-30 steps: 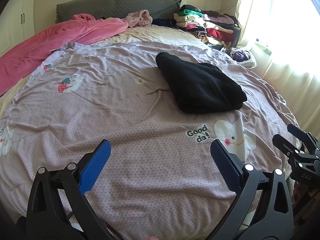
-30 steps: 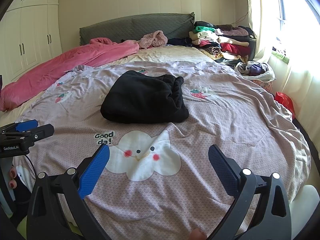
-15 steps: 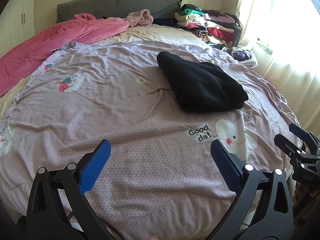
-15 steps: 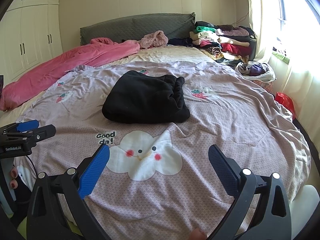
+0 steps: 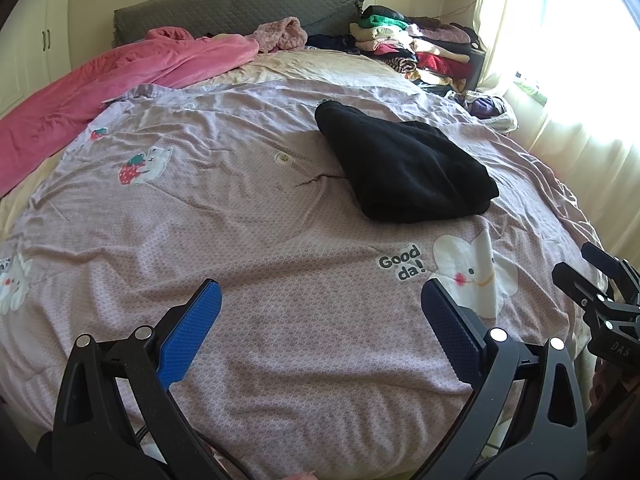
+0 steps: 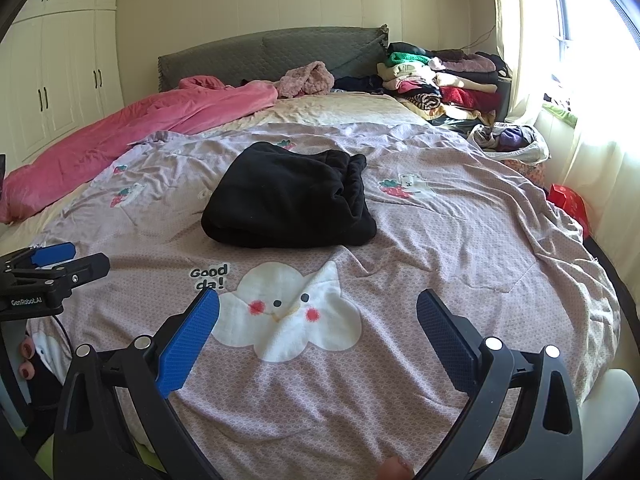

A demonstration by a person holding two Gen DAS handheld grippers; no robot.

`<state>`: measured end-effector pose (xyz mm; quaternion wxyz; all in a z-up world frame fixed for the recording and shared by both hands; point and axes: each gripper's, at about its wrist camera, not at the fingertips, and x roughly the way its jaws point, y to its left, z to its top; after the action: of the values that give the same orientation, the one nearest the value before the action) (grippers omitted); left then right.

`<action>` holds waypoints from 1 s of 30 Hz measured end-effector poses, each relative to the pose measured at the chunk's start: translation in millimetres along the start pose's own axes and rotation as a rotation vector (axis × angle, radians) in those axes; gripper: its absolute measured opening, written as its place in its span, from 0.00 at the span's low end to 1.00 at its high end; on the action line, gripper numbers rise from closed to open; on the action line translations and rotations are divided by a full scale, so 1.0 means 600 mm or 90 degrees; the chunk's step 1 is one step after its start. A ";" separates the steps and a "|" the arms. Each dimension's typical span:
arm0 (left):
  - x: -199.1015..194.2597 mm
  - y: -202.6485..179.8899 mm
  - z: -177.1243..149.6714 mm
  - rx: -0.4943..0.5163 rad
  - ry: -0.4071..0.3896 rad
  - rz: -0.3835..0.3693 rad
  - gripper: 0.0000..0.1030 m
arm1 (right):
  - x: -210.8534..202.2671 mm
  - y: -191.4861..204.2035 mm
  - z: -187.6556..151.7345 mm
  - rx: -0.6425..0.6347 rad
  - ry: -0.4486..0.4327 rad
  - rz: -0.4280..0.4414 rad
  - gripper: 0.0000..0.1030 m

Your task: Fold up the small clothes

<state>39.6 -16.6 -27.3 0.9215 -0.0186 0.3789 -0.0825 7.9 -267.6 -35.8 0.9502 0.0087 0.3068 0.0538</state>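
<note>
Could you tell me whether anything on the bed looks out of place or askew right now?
Nothing stands out. The black garment lies folded on the lilac cover, and both tools, left and right, hang open and empty.

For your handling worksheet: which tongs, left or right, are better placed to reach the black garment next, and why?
Probably right. From the right tongs the black garment lies straight ahead; from the left tongs it sits off to the right. Both are open and empty.

Home bedroom. Large bed (image 6: 460, 240) with lilac cartoon-print cover, grey padded headboard (image 6: 272, 52), pink duvet (image 6: 140, 132) bunched at side. White built-in wardrobes (image 6: 60, 80) along wall. Stack of folded clothes (image 6: 440, 84) beside sunlit curtained window (image 6: 580, 60).
</note>
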 end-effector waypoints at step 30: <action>0.015 0.359 0.120 -0.207 0.017 0.189 0.91 | -0.065 -0.380 -0.122 0.319 0.059 -0.359 0.96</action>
<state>126.2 192.2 -3.0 0.9034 -0.1097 0.3981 0.1157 -44.2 -499.3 -83.5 0.8813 0.1534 0.3431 -0.2865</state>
